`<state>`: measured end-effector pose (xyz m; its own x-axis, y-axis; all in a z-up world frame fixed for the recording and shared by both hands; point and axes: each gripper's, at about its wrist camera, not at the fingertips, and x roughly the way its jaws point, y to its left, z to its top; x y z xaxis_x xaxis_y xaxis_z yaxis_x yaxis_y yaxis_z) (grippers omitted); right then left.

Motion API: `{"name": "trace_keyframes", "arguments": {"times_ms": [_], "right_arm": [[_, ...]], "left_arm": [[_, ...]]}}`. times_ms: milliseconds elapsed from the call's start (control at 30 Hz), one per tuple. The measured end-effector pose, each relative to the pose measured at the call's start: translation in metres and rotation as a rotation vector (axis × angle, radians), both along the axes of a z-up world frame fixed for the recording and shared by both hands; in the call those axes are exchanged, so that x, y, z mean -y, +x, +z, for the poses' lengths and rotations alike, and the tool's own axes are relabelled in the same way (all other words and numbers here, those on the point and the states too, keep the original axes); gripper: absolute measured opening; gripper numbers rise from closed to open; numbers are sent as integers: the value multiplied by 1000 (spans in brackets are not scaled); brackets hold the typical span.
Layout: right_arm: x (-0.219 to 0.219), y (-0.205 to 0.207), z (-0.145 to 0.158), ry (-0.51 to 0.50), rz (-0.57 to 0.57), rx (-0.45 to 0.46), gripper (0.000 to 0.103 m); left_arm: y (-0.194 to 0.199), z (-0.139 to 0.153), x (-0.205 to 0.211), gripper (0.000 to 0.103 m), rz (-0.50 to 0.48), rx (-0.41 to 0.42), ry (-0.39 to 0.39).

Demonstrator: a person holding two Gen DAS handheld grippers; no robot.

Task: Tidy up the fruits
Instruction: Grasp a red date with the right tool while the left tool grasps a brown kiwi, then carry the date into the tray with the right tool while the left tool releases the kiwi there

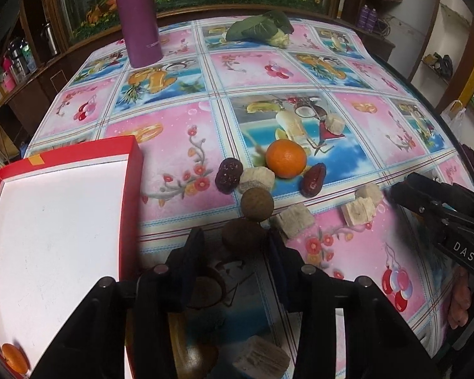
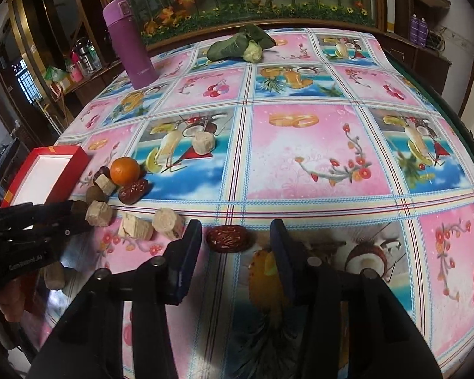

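Note:
In the left wrist view my left gripper (image 1: pixel 236 237) hangs over the table. A brown round fruit (image 1: pixel 245 237) lies between its fingertips, with a small gap on the left side, so it is open. A second brown fruit (image 1: pixel 256 203), an orange (image 1: pixel 286 158), two dark red dates (image 1: pixel 228 175) and beige chunks (image 1: pixel 295 221) lie just beyond. In the right wrist view my right gripper (image 2: pixel 235 225) is open around a red date (image 2: pixel 227 237), with space at the right finger. A red box (image 1: pixel 136 164) with a white floor holds one orange (image 1: pixel 14 358).
A purple flask (image 1: pixel 139 19) stands at the far left of the table and a leafy vegetable (image 1: pixel 259 28) lies at the far edge. Another beige chunk (image 2: pixel 204 142) sits alone mid-table. Wooden shelves surround the table. A hand (image 1: pixel 461 300) holds the right gripper.

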<state>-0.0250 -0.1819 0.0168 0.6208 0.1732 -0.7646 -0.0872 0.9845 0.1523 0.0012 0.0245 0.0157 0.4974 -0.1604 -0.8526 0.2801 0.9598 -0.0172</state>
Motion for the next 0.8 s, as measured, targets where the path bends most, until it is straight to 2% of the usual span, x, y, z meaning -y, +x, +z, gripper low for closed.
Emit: {"name": "trace_keyframes", "arguments": {"times_ms": [67,133,200,267,533,667,800], "right_arm": [[-3,0,0,-26,7,5,47],[-7,-1,0,-54,13,10,45],[-9,-2,-1,-87,11,15,41],[-6,-2,-1,-89,-4,15,30],[2,-5,1,-64,-34,24,30],[8,-7,6,-39,-61,47,30],[8,-14,17,-6,-65,109,30]], "left_arm": [[1,0,0,37,1,3,-6],[1,0,2,31,-2,12,-7],[-1,0,4,25,-12,17,-10],[-1,0,5,25,-15,18,-15],[-10,12,-4,25,7,46,-61],[-25,31,-17,25,41,102,-66],[-43,49,-40,25,88,169,-58]]}}
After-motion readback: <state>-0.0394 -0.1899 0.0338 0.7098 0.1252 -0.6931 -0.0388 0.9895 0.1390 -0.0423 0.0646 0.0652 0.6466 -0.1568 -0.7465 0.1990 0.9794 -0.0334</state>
